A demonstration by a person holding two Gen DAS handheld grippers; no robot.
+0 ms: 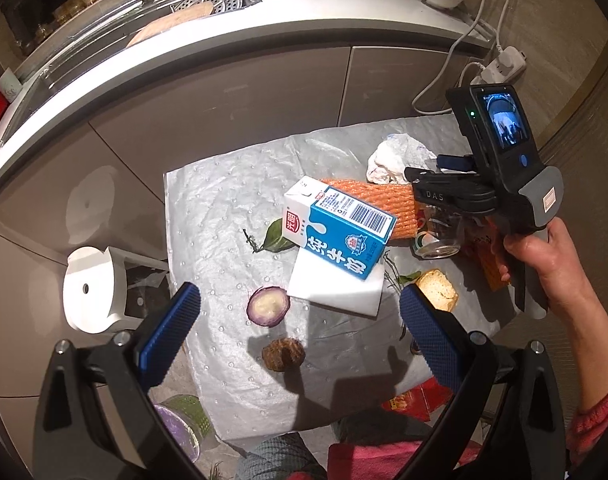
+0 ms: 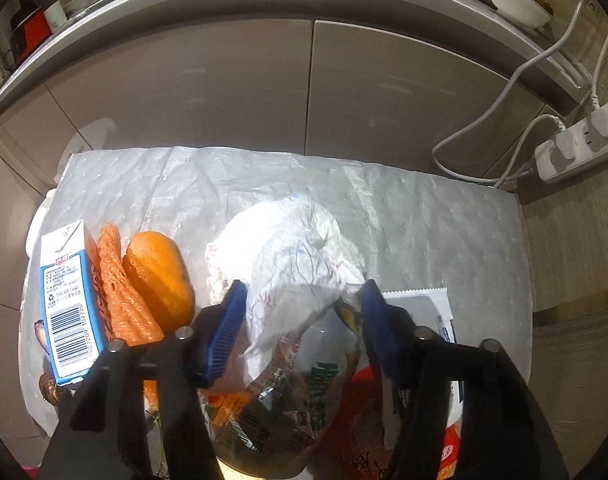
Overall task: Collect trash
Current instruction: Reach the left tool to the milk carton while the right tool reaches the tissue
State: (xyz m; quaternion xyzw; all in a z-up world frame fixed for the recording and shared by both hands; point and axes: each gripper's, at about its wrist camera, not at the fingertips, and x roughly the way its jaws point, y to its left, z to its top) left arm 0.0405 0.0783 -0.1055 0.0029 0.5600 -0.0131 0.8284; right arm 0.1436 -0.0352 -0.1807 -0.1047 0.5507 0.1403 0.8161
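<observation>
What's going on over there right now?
A person is clearing trash off a silver mat on the floor. The right gripper straddles a crumpled white wrapper; whether it grips is unclear. The left gripper hangs open above a milk carton and fruit scraps.

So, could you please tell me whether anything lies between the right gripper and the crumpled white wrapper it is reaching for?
Nothing visible does. The right gripper already straddles the crumpled white wrapper, its blue pads either side, though contact is unclear. A clear jar stands just beneath.
</observation>
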